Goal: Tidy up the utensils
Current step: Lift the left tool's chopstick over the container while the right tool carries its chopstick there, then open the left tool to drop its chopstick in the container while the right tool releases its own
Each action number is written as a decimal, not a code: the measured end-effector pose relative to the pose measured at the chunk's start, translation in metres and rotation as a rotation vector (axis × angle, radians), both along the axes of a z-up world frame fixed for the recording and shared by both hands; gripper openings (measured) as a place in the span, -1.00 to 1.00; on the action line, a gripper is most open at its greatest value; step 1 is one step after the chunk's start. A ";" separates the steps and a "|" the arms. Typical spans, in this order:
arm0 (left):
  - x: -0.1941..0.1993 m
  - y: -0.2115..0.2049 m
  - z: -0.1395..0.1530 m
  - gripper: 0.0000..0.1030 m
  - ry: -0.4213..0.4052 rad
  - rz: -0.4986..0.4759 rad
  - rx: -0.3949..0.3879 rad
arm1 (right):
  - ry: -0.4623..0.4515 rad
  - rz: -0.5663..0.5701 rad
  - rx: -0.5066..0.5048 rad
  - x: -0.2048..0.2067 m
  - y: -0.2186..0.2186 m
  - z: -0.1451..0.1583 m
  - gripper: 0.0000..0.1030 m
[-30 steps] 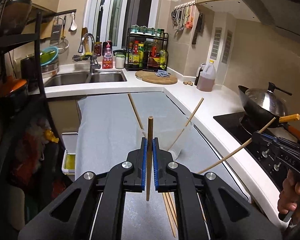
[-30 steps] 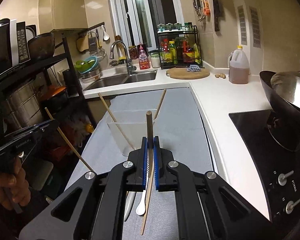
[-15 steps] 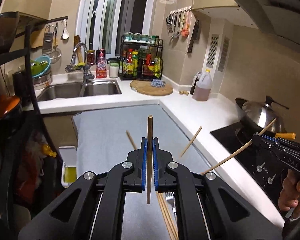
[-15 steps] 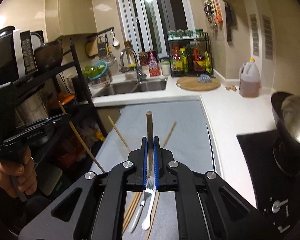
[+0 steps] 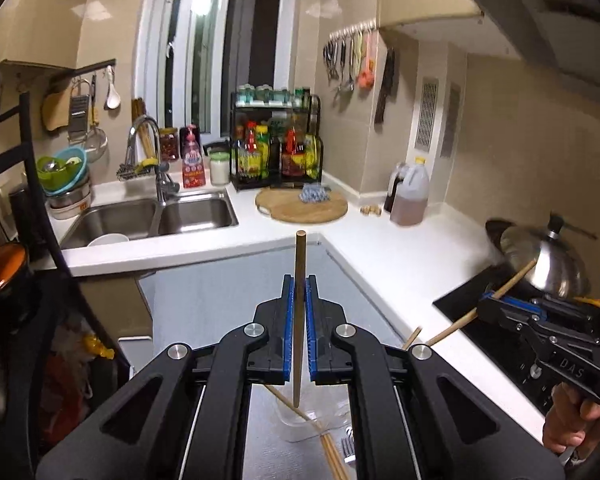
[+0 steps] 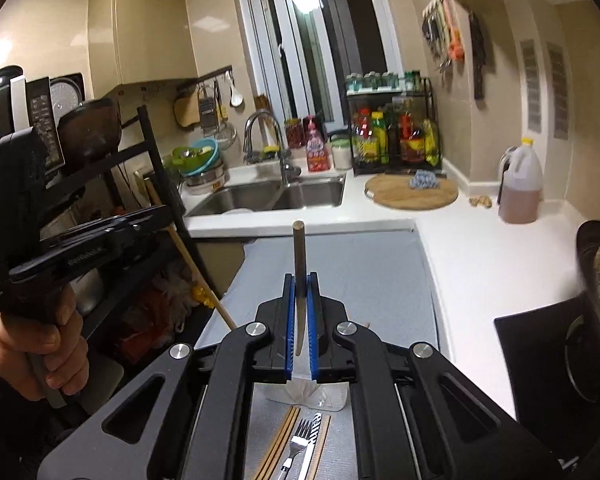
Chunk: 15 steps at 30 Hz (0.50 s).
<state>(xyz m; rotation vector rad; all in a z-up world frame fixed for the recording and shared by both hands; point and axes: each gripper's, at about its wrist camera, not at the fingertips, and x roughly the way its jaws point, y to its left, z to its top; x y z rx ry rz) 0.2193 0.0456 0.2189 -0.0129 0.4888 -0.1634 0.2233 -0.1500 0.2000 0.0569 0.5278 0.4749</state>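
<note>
My left claw (image 5: pixel 299 296) is shut tight on one chopstick (image 5: pixel 300 264), and my right claw (image 6: pixel 300 296) pinches another chopstick (image 6: pixel 299 256). The clear cup (image 5: pixel 300 426) sits below, near me. I should lower each stick slowly, tip first. I can read "DAS" on the handle.

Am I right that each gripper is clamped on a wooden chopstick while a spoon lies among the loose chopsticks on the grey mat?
Nearly: it is a fork, not a spoon, as the right wrist view shows. The left gripper and right gripper are each shut on a chopstick, and the loose chopsticks lie on the grey mat.
</note>
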 end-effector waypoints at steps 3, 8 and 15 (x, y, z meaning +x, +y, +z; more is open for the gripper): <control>0.011 -0.004 -0.021 -0.89 0.055 -0.004 0.039 | 0.028 0.007 -0.029 0.011 0.009 -0.016 -0.89; 0.024 -0.011 -0.050 -0.89 0.137 -0.023 0.089 | 0.080 0.022 -0.071 0.024 0.022 -0.042 -0.89; 0.035 -0.019 -0.075 -0.89 0.205 -0.035 0.114 | 0.154 0.030 -0.105 0.038 0.029 -0.066 -0.89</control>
